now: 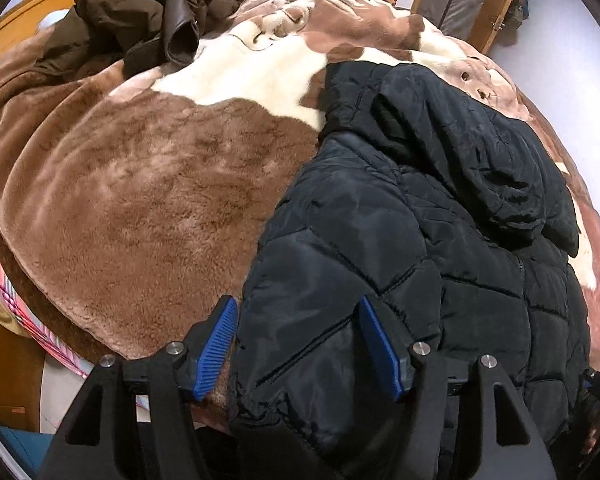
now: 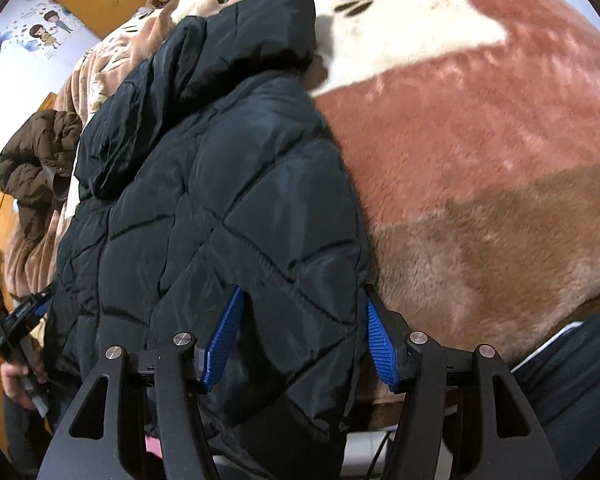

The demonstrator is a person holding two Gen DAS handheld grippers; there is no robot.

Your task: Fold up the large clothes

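Observation:
A black quilted jacket [image 1: 420,240] [image 2: 220,180] lies flat on the bed, its hood [image 1: 480,152] [image 2: 240,40] at the far end. My left gripper [image 1: 298,300] is open over the jacket's near left hem corner. The fabric lies between its blue pads [image 1: 216,348] without being pinched. My right gripper [image 2: 304,291] is open over the near right hem corner, and the jacket's edge lies loose between its pads [image 2: 380,344]. In the right wrist view a hand [image 2: 16,380] holding the left gripper shows at the lower left.
A plush brown, pink and white blanket [image 1: 140,200] [image 2: 480,160] covers the bed. A crumpled brown jacket [image 1: 140,12] [image 2: 36,160] lies at the far left of the bed. A wooden wardrobe [image 1: 480,0] stands beyond the bed. A person's dark trouser leg [image 2: 560,380] is at the near edge.

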